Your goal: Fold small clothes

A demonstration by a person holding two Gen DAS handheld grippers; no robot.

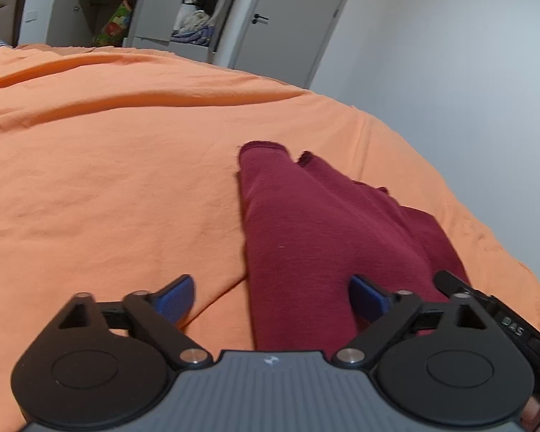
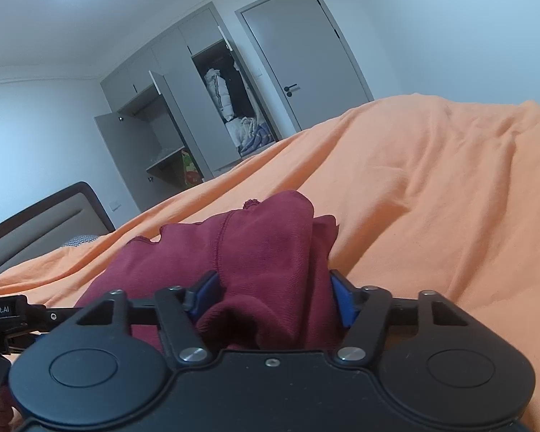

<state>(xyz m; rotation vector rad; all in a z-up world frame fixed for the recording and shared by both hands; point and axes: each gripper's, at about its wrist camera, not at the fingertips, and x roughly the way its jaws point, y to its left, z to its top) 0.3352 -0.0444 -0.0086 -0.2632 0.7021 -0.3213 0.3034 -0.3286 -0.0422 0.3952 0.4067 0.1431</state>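
From my left wrist: my left tongs (image 1: pixel 271 297) hang released, blue pads spread wide over the maroon garment (image 1: pixel 306 223), which lies on the orange bed cover (image 1: pixel 107 151) near the bed's right edge. From my right wrist: my right tongs (image 2: pixel 275 297) grasp a bunched fold of that garment (image 2: pixel 262 244).

**Dark Red Knit Garment Lay Bunched on the Bed**

The small dark red knit garment (image 1: pixel 306 223) lay on the orange bedsheet (image 1: pixel 107 165), stretched lengthwise away from the left wrist camera. Its far end showed a rounded tube-like opening with a second frayed edge just beside it, and flatter layers spread to the right. In the right wrist view the same garment (image 2: pixel 262 237) rose in a rumpled heap, a stitched seam running down its front.
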